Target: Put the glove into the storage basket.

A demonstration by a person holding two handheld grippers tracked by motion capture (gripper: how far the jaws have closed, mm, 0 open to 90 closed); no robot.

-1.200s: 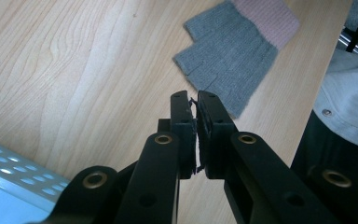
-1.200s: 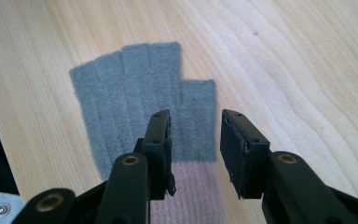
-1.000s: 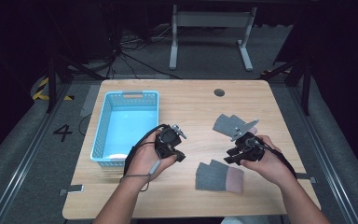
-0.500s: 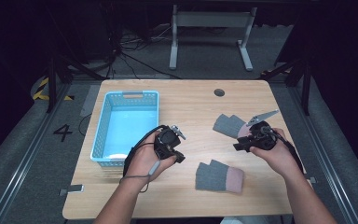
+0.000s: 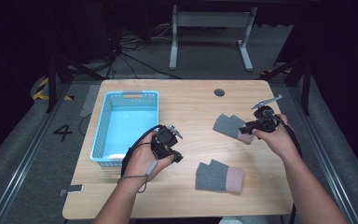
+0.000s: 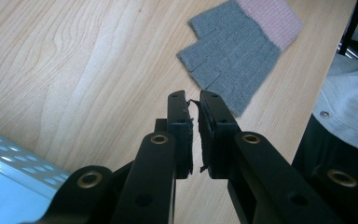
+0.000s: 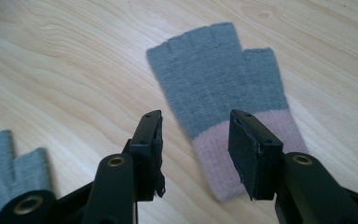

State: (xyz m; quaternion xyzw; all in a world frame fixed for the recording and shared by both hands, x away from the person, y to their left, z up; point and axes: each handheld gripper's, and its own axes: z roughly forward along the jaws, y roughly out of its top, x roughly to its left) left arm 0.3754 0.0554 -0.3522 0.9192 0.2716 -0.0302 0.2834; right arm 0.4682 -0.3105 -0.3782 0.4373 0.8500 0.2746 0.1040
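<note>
Right hand-held gripper (image 7: 196,154) agape over far glove's (image 7: 223,93) pink cuff (left hand-held gripper (image 6: 193,135) nearly closed, empty).

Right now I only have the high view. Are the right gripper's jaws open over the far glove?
Observer: Yes. In the right gripper view the right gripper is open, with one jaw on each side of the far glove at its pink cuff. I can't tell if it touches yet.
Operator: Left one holding anything?
Observer: No. The left gripper has its jaws nearly together, with just a thin slit and nothing between them.
Operator: What's it pointed at?
Observer: The near glove. It lies flat on the table just past the tips, with its pink end on the far side.
</note>
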